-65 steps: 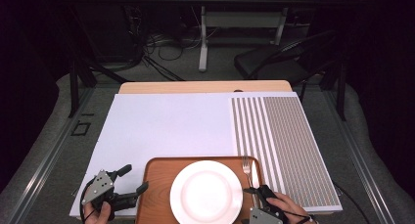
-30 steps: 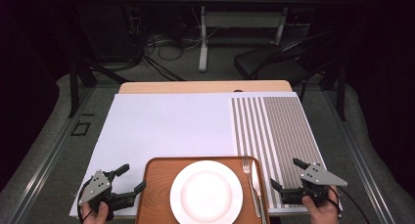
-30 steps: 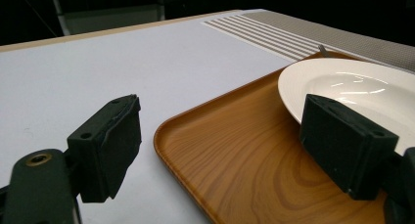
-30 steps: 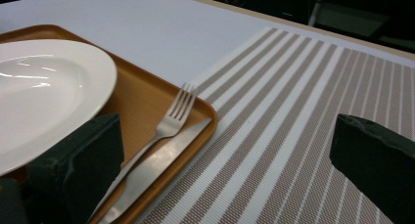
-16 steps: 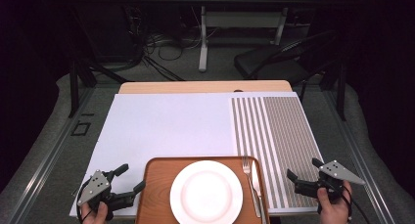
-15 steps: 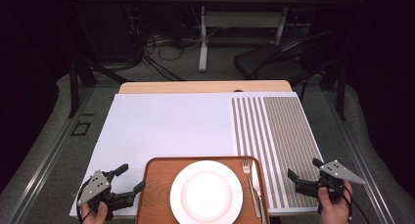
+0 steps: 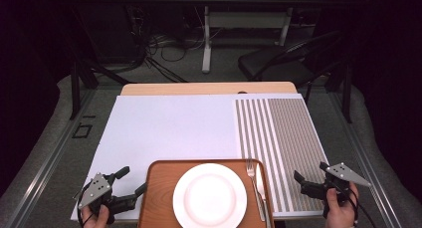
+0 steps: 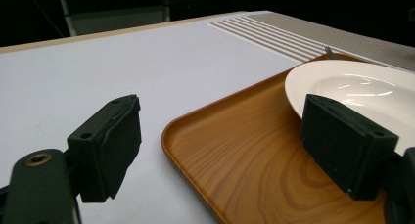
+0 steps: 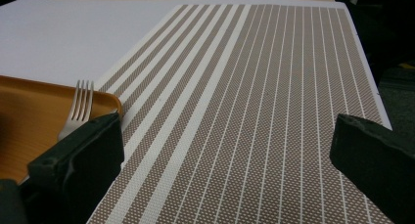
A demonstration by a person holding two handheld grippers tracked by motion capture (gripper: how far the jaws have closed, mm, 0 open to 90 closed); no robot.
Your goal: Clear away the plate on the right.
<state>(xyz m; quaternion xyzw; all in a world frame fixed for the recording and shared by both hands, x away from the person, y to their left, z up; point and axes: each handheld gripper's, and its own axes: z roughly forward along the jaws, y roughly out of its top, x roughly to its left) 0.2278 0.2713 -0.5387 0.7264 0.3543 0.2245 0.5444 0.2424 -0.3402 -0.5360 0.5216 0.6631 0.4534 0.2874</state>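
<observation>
Flanking a glossy white plate [image 7: 209,196] on a wooden tray [image 7: 157,198], both hand-held grippers gape.

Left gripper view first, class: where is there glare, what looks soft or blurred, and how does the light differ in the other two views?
Left gripper view: bright streaks of glare on the round white plate; the near black jaws look soft. Right gripper view: the brown-and-white striped woven placemat is evenly lit and crisp, the close jaws blurred. High view: the white table sheet is bright, the room beyond very dark.
</observation>
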